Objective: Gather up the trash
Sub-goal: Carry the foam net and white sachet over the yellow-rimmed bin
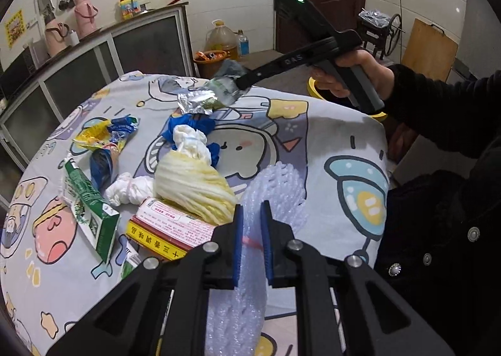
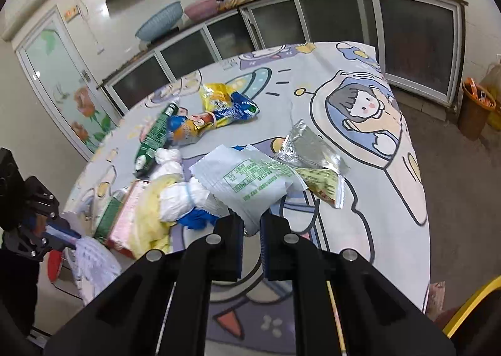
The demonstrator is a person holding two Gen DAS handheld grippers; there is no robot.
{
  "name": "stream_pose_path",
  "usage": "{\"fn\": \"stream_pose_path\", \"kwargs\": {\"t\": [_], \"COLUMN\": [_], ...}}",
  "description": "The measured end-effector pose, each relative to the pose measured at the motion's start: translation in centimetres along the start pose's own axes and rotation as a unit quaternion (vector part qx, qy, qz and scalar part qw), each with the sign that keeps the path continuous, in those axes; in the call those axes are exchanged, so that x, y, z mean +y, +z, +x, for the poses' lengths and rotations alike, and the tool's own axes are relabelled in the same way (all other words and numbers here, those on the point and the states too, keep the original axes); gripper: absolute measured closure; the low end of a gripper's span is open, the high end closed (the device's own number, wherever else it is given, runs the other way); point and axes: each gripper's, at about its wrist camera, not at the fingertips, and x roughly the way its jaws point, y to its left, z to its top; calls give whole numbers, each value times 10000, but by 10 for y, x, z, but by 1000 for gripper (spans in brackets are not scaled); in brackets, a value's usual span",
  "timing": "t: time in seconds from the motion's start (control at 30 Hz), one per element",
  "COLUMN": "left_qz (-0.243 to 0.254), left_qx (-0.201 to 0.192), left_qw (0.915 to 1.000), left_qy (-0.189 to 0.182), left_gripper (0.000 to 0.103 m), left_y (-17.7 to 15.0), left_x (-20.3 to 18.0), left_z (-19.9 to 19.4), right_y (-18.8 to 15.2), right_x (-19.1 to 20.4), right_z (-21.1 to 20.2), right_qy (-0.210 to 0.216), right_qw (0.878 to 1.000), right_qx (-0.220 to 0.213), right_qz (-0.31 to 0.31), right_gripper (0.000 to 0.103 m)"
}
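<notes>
Left tongs (image 1: 251, 241) closed on white foam fruit net (image 1: 271, 196) at bench (image 1: 328, 136) near edge. Right tongs (image 2: 251, 244) clamped on white green-printed plastic wrapper (image 2: 250, 182), held above bench middle.

1. Tablecloth (image 1: 328, 143): pale grey, cartoon astronaut print.
2. Foam net (image 1: 272, 196): white mesh.
3. Wrapper (image 2: 250, 180): white, green print.
4. Carton (image 1: 90, 205): green and white.
5. Box (image 1: 169, 230): red, yellow, white.
6. Pads (image 1: 238, 240): blue.
</notes>
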Motion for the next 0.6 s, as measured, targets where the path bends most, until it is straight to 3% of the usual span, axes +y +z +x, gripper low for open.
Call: {"fn": "stream_pose_path", "kwargs": {"t": [0.3,0.6], "left_qz": [10,132], "left_qx": [-231,-392], "left_qw": [9997,9991], "left_qy": [92,10], "left_gripper": [93,93], "left_y": [3,22], "left_x": [-17,-39], "left_z": [-26,-25], "right_y": [-18,-54], "right_x": [-2,-20], "right_z": [-50,-104], "right_qy": [241,65], "right_qw": [9990,9972], "right_qx": [-308,-625], "right_qz": [210,401], "right_gripper": [94,94]}}
